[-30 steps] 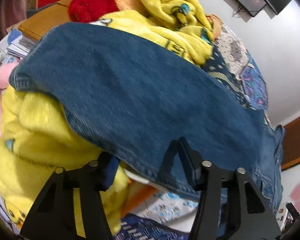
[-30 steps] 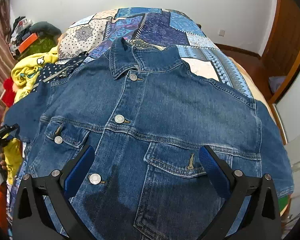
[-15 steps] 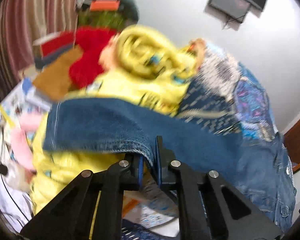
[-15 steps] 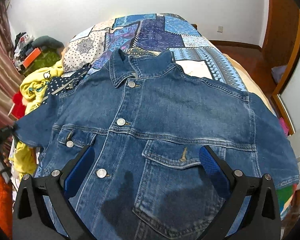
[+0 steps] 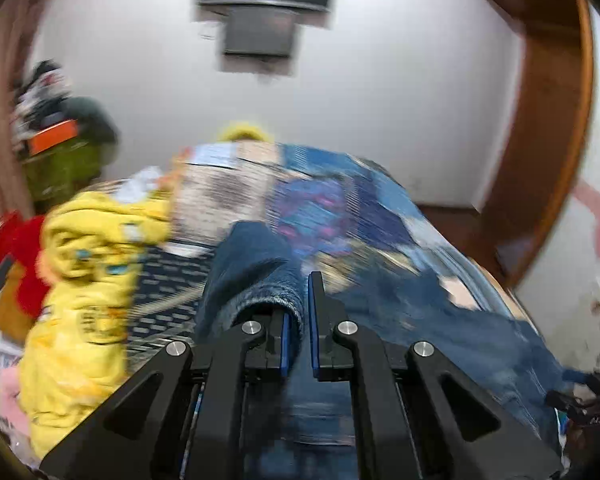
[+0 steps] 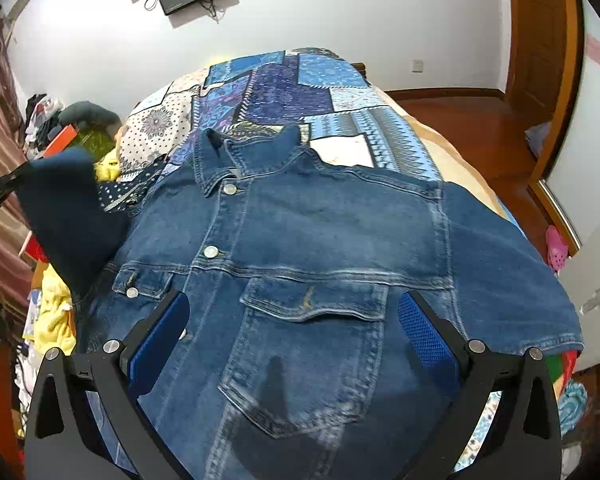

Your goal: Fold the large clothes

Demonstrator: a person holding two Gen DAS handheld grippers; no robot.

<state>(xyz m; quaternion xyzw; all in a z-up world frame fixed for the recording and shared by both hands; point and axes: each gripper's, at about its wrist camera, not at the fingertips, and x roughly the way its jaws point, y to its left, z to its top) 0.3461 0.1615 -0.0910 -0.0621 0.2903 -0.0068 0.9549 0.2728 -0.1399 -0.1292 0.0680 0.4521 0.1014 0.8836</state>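
Denim jacket (image 6: 320, 264) lies flat, front up, on the patchwork bed (image 6: 284, 84), collar at 12. Left gripper (image 5: 298, 320) pinches the sleeve (image 6: 66, 216), lifted at 9; view blurry, prob. the cuff. Right gripper (image 6: 292, 336) wide, w/ nothing in it, over hem.

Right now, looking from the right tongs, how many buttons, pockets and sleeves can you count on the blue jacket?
On the denim jacket:
silver buttons in plain sight: 3
chest pockets: 2
sleeves: 2
Total: 7
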